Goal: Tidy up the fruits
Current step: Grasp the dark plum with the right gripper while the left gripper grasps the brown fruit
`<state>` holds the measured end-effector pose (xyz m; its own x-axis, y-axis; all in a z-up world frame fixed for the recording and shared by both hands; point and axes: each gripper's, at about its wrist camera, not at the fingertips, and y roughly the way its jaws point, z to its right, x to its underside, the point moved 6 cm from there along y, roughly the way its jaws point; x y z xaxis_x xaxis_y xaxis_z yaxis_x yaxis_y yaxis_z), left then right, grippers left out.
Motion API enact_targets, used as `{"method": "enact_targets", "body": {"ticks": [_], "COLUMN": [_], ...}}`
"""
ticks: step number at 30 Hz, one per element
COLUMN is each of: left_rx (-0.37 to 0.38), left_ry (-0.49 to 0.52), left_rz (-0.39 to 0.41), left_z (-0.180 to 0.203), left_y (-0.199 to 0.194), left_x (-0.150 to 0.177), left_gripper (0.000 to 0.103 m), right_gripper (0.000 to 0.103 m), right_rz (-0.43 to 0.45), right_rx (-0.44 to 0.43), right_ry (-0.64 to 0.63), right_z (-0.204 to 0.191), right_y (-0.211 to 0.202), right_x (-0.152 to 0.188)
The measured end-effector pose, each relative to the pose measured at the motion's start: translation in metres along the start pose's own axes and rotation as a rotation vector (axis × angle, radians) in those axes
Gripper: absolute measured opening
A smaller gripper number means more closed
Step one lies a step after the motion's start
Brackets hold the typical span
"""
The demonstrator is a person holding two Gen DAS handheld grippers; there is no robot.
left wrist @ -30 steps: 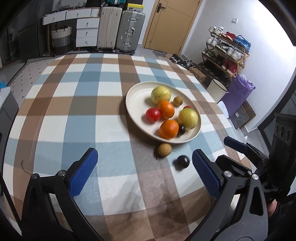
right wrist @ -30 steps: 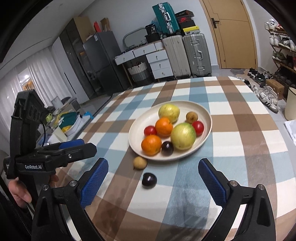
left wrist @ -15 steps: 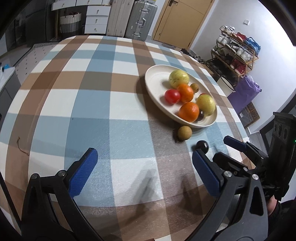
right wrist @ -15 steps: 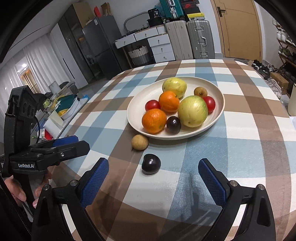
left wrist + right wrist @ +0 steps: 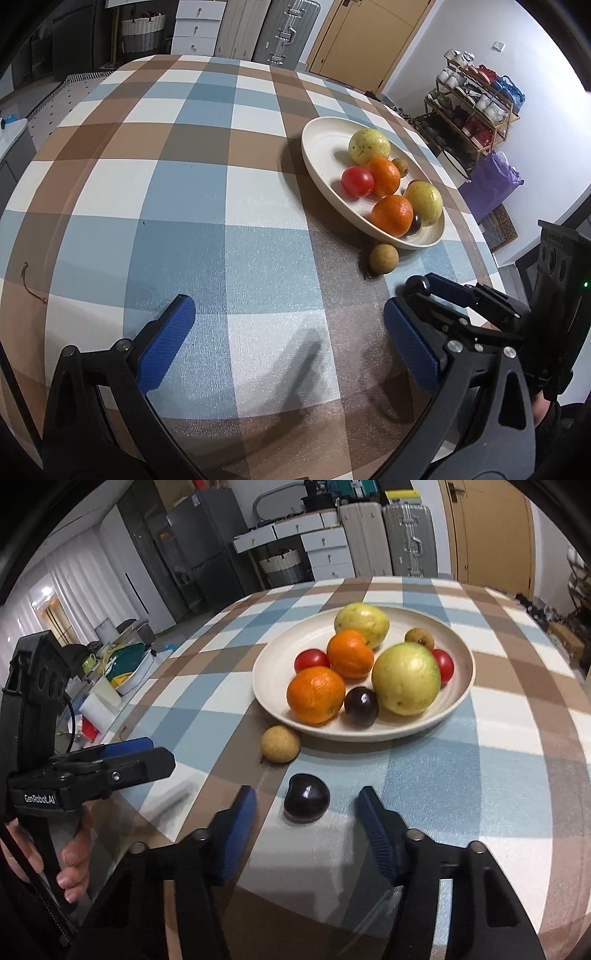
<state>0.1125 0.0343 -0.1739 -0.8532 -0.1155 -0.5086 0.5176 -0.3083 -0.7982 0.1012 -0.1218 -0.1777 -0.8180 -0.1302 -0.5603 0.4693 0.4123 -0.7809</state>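
My left gripper (image 5: pixel 284 339) hangs wide open over the checked cloth (image 5: pixel 221 229). The fruit plate (image 5: pixel 317 155) sits far right

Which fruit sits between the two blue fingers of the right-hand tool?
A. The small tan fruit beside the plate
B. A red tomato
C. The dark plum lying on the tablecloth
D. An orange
C: the dark plum lies on the cloth between the closing jaws of the right gripper, not yet touched by the pads, while the tan fruit sits farther off by the plate.
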Motion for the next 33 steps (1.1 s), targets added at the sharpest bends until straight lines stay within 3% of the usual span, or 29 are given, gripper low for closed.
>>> {"method": "enact_targets", "body": {"ticks": [6,33], "left_rx": [-0.016,0.028], "left_ry": [0.016,0.098], "left_rz": [-0.002,-0.057], "left_z": [0.001,0.045], "left_y": [0.005,0.044], "left_x": [-0.004,-0.017], "left_gripper": [0.101,0.101], "right_gripper": [0.026,0.026], "right_rz": [-0.002,0.068], "right_rx": [0.019,-0.073], "right_ry": [-0.024,0.026], "right_z": [0.001,0.020], "right_y": [0.004,-0.016], "right_x": [-0.003,-0.006]}}
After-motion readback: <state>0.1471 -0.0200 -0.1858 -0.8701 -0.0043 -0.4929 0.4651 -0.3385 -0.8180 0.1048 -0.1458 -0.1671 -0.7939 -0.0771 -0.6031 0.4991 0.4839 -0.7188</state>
